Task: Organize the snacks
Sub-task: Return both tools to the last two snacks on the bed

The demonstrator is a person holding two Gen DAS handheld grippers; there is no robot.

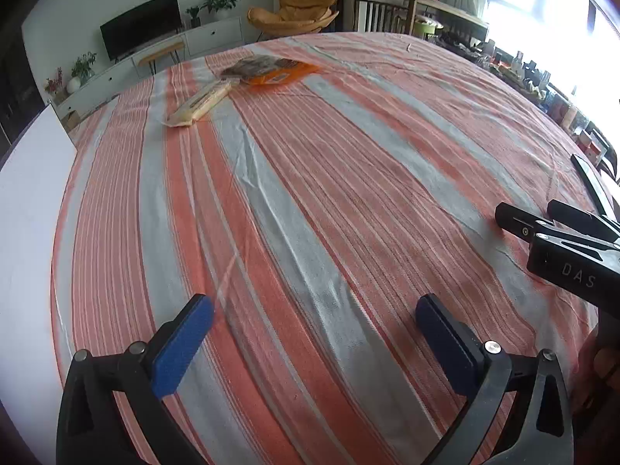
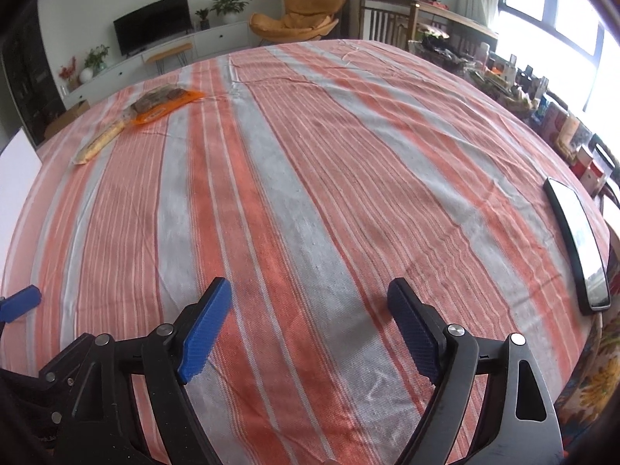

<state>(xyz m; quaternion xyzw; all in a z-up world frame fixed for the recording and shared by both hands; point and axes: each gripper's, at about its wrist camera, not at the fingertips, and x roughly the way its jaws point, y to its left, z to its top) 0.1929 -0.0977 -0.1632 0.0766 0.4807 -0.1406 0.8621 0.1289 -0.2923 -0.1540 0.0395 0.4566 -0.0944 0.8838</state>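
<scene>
On the striped tablecloth, far from us toward the television, we see the two snacks lying together: an orange packet with dark biscuits showing through its clear part, and a long pale yellow packet whose far end touches or slightly overlaps the orange one. Both lie flat, on the television side of the cloth, well apart from our grippers.

We hold the left gripper low over the near part of the cloth, its blue pads spread wide with only bare cloth between them. We hold the right gripper beside it, also over the near cloth, jaws wide apart and nothing between its blue pads. In the left view the black body of the right gripper shows at the edge away from the television, marked with pale letters.

A phone lies flat with its dark screen up at the cloth's edge opposite the television side, near the right gripper. A white board stands along the cloth's edge on the television side.
</scene>
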